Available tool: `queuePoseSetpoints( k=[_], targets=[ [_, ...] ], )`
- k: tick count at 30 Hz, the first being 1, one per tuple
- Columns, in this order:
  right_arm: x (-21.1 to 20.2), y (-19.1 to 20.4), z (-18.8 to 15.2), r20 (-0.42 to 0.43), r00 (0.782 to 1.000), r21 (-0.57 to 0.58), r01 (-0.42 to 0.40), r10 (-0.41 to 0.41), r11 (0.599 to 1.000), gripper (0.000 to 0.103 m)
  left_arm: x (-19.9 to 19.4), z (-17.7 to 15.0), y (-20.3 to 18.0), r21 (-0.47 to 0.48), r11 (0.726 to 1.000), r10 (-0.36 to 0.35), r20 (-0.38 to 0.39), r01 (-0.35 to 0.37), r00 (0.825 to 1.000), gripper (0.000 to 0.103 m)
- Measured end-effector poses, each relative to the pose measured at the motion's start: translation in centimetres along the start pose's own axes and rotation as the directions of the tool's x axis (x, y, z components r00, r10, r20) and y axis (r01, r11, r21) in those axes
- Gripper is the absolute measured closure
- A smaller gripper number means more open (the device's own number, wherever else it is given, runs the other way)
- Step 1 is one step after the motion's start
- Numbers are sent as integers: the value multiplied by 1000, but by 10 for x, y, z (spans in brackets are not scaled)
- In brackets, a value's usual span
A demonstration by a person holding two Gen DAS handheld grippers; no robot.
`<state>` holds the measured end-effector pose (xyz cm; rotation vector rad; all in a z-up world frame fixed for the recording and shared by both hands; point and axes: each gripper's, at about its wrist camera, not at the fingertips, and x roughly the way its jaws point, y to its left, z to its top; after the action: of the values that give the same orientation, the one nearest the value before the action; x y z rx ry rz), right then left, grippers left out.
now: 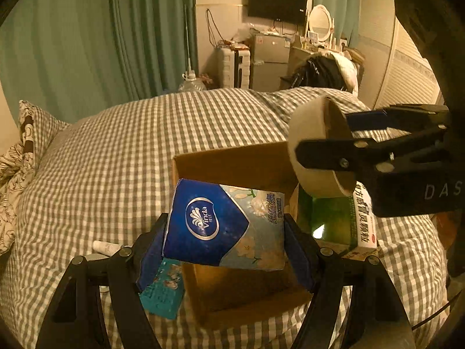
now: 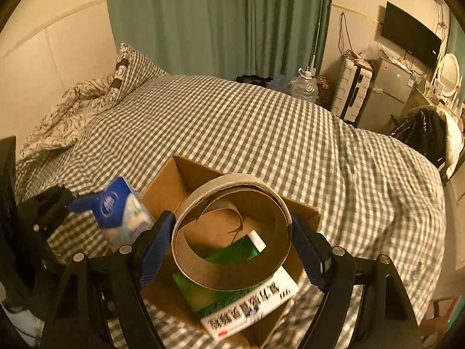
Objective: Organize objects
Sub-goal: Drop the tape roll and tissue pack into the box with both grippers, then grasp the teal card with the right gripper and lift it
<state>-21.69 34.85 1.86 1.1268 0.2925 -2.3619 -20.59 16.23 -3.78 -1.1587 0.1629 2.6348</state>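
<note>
My left gripper (image 1: 225, 241) is shut on a blue Vinda tissue pack (image 1: 223, 224) and holds it above the open cardboard box (image 1: 232, 165) on the bed. My right gripper (image 2: 232, 250) is shut on a nearly empty cardboard tape roll (image 2: 232, 232) and holds it over the same box (image 2: 162, 189). A green and white medicine box (image 2: 250, 311) lies inside the box, under the roll. The right gripper with the roll (image 1: 316, 148) shows at the right of the left wrist view; the tissue pack (image 2: 122, 212) shows at the left of the right wrist view.
The box sits on a grey checked bedspread (image 1: 145, 151). A teal packet (image 1: 162, 293) and a small white tube (image 1: 106, 246) lie on the bed left of the box. Pillows (image 2: 87, 101) lie at the head. A fridge (image 1: 268, 61), suitcase and chair stand beyond the bed.
</note>
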Motion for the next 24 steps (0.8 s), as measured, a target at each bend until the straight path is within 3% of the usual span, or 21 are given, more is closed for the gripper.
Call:
queuePoseSetpoints(
  k=[4,8,13,19,24],
  targets=[
    [10,-8,2,35,999,22,-15,14,1000,21,6,-1,0,9,1000,-9,-7,9,1000,24],
    [1,-15,4,81,997,66,-23,18,998,11,-2,-3,3,11,1000,6,17,-6,1000,6],
    [-28,-13,3,122,992,76,14,-23,997,11,-27,-2,13,-12,1000,3,50,-2,999,5],
    [-68,18,-2,166,984,41,63,-69,997,11,-68,-8,52,-46,998,47,100,-43,994,5],
    [-97,71,-14,228,969,14,96,-96,995,11,-95,-23,96,-95,987,143,137,-130,980,0]
  ],
)
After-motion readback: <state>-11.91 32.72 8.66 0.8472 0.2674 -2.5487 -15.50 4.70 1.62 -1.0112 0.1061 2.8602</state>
